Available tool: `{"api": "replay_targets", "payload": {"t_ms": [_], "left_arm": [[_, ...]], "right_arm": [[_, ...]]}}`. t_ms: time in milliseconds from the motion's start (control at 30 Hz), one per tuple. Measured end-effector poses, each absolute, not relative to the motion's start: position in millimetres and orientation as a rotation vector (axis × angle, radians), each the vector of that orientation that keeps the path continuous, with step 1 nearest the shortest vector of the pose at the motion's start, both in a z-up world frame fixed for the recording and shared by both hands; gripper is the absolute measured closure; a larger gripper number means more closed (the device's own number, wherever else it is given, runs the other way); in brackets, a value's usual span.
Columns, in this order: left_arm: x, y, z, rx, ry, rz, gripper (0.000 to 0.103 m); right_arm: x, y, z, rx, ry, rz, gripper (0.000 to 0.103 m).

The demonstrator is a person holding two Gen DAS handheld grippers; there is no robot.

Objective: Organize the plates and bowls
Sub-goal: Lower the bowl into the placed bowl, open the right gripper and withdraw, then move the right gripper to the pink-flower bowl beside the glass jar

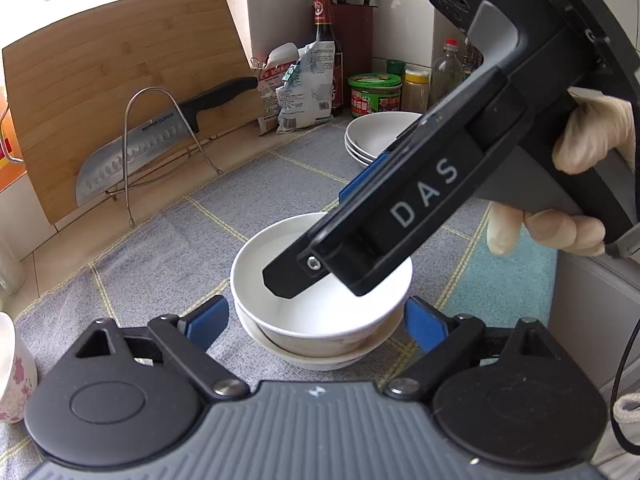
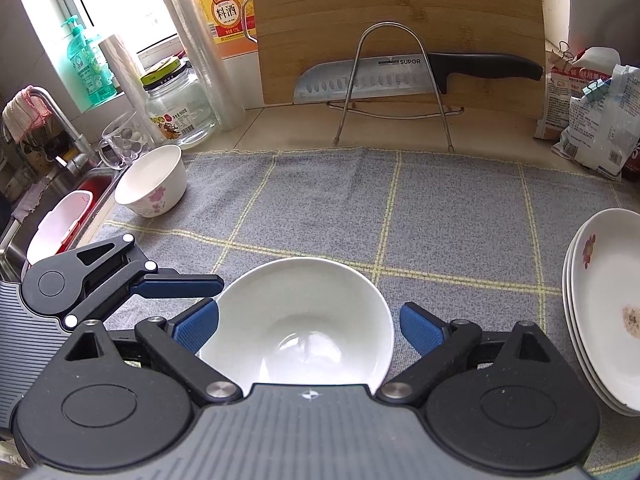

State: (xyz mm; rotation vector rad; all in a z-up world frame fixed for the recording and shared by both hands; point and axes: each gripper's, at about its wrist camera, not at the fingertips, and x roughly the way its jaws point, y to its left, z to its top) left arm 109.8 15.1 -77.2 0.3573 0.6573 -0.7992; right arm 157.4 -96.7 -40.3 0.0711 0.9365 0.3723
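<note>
Two nested white bowls point(image 1: 320, 320) sit upright on the cloth, stacked plates point(image 2: 608, 312) nearby.

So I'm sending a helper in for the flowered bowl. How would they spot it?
Start at the sink by the window. At the near corner of the grey checked cloth stands a lone white bowl. Unlike the plain stacked bowls, it has pink flowers on its side.

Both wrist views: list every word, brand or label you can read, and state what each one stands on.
"SUPOR": on the knife blade in the wire rack.
"DAS": on the body of the right claw, seen from the left wrist view.
"料酒": on the yellow label of the orange bottle by the window.
Too small or blurred to read: print on the glass jar, the green bottle, the green-lidded jar, the dark bottle and the bags.
</note>
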Motion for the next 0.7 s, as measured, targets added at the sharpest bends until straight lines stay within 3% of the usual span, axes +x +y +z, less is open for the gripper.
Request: {"api": "replay_targets", "payload": {"t_ms": [700], "left_arm": [[101, 53, -80, 0.317, 0.702, -0.726, 0.008]], "right_arm": [[117, -97, -58, 0.042, 0.881, 0.243, 0.0]]}}
